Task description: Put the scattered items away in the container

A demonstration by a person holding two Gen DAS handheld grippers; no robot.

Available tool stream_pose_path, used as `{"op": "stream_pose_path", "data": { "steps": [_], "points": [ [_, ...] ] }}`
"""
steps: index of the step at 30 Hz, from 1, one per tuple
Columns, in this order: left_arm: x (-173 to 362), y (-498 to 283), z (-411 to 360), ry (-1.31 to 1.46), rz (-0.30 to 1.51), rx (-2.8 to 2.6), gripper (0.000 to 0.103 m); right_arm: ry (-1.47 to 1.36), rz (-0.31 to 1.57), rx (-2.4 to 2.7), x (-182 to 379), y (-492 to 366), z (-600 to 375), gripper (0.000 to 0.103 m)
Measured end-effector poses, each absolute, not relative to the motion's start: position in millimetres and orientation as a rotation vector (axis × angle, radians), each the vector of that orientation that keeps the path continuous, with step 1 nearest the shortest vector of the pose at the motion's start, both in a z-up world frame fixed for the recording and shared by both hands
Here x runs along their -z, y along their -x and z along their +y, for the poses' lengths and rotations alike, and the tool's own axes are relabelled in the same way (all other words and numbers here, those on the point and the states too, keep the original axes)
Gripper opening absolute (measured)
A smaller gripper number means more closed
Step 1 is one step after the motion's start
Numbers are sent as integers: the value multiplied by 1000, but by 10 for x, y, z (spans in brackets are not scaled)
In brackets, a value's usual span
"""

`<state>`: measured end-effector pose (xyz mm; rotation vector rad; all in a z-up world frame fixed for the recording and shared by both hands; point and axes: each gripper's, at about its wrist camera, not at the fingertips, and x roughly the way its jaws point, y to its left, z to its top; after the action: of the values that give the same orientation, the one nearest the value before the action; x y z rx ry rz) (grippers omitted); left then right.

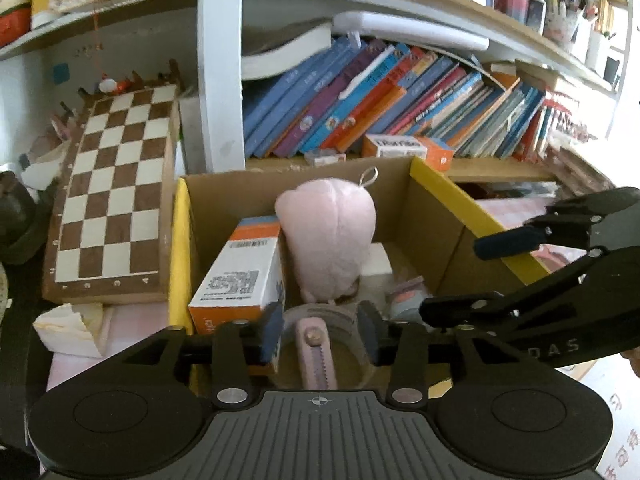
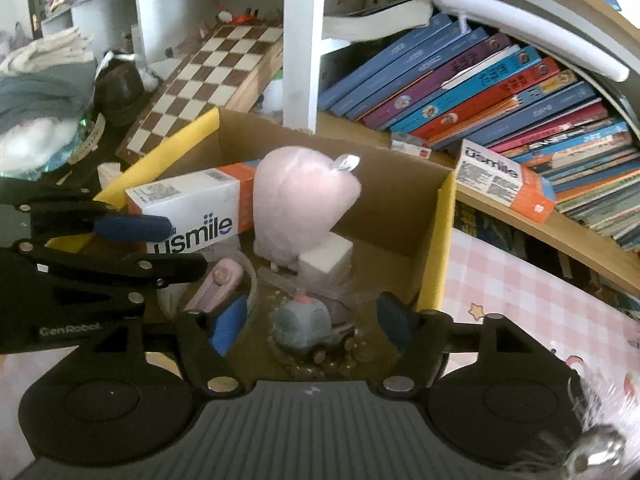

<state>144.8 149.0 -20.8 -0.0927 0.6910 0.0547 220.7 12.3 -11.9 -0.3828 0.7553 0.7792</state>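
Left gripper open over cardboard box; pink plush at 12, orange-white carton at 10.

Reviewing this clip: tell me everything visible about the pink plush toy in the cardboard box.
The pink plush toy is a soft, fuzzy, pale pink, rounded shape with a centre seam and a small loop at its top. It stands roughly upright inside the cardboard box, near the back wall. The orange-and-white usmile carton leans against one side; a white block sits against its base on the other. No face shows. Neither gripper touches it.
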Motion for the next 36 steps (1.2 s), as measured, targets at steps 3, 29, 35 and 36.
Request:
{"op": "stream_pose_path", "data": {
  "steps": [3,29,35,36],
  "points": [
    [132,-1365,1477,101,664,-60,52,367,732,-765,36,-2121,45,77],
    [11,-434,982,73,618,-59,85,234,632,-533,-111,-1128,-860,93],
    [84,-273,825,40,637,-64,85,220,636,-488,-10,-889,-1038,99],
    [95,-245,801,36,639,-63,86,219,638,-485,8,-852,-1061,99]
  ]
}}
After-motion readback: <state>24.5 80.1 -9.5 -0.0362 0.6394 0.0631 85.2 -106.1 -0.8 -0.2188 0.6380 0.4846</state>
